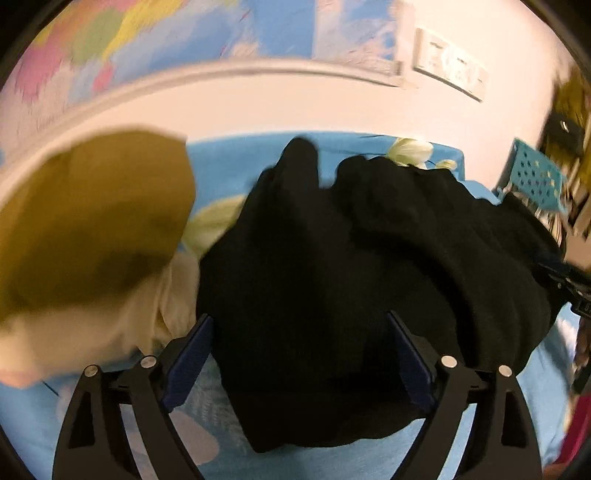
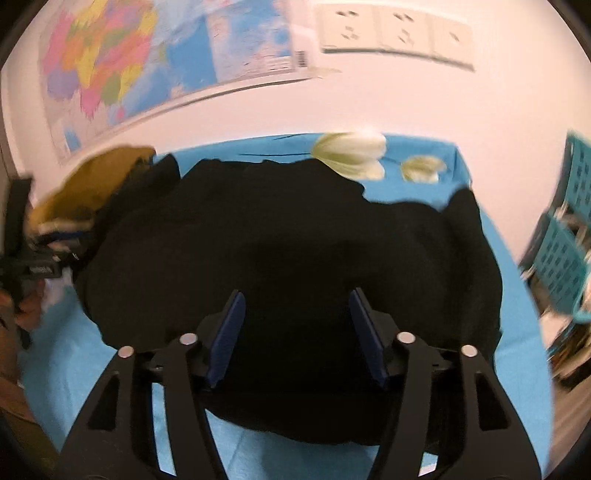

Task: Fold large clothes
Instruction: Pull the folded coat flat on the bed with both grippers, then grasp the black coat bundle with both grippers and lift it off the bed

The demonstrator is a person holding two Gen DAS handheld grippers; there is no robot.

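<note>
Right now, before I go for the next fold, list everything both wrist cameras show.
black garment: one, black, bunched in the middle of the bed, under both grippers
blue bedsheet: one, blue with white flower print, beneath the garment
mustard garment: one, mustard yellow, at the garment's left, lying on a cream cloth
cream cloth: one, cream, beneath the mustard garment
map poster: one, multicoloured, on the wall behind the bed
wall sockets: a row of white plates, upper right wall
teal crates: at least two, teal, right of the bed
left gripper: one, black with blue pads, open over the garment
right gripper: one, same build, open over the garment
</note>
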